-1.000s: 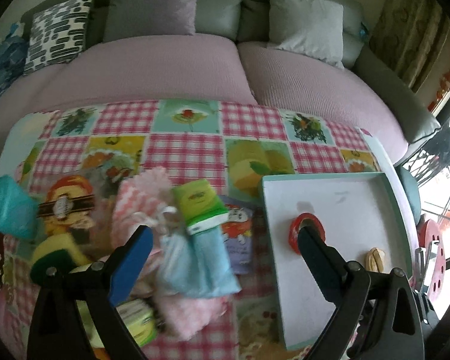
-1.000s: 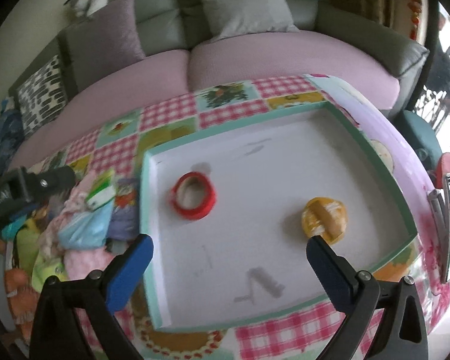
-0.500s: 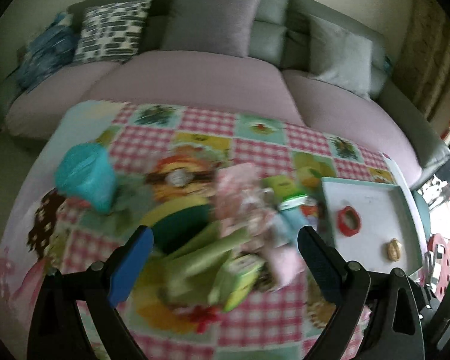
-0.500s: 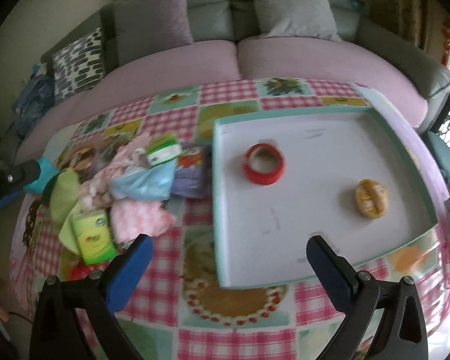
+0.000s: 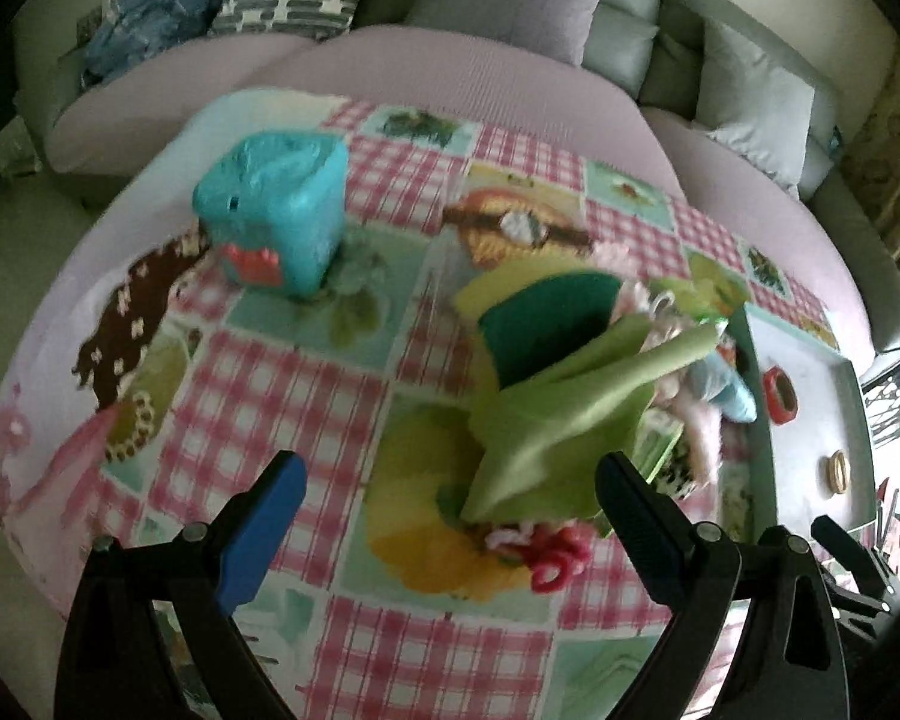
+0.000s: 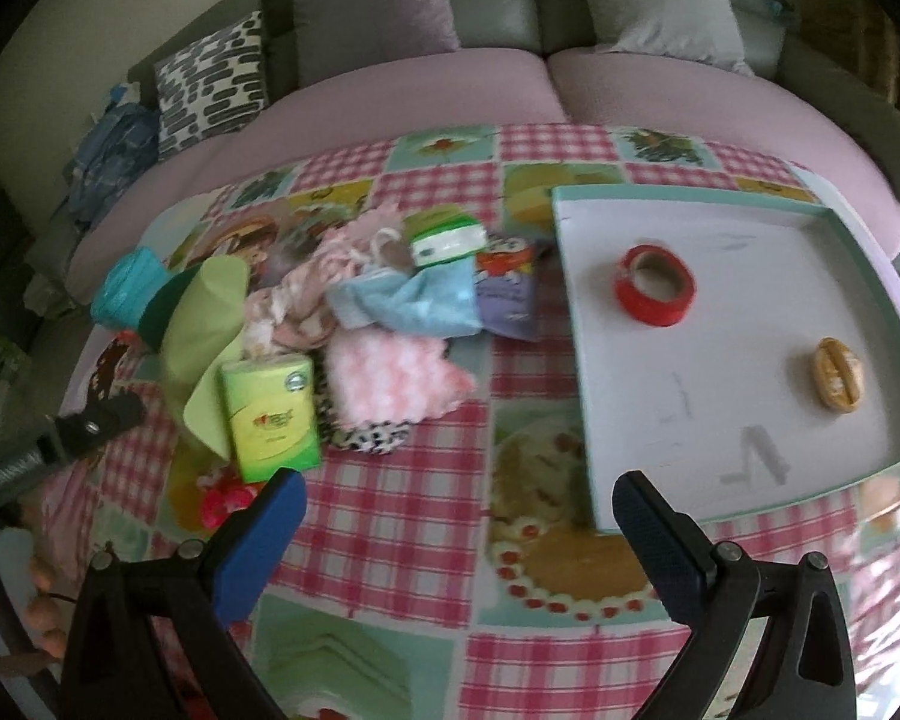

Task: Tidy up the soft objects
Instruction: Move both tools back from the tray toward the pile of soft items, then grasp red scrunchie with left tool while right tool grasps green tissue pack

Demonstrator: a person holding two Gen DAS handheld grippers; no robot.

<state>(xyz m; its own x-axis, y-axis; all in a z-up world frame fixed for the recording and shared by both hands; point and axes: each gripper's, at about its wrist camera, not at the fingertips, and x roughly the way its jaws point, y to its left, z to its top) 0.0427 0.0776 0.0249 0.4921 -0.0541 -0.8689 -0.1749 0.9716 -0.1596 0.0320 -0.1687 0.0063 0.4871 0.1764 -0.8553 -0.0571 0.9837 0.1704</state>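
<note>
Two grippers (image 5: 447, 495) (image 6: 457, 507) gaping; fluffy cloths (image 6: 390, 378), possibly fleece.

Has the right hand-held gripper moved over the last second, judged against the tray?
Yes. The right hand-held gripper has pulled back and to the left: the tray, earlier between its fingers, now sits further off and to the right.

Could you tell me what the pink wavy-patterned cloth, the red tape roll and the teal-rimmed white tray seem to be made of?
The pink wavy-patterned cloth looks like fluffy fleece or microfibre: fuzzy edges, limp folds. The red tape roll seems glossy plastic tape on a brownish, probably cardboard, core. The teal-rimmed white tray appears rigid with a matte, scuffed floor; plastic or coated board, I cannot tell which.
</note>
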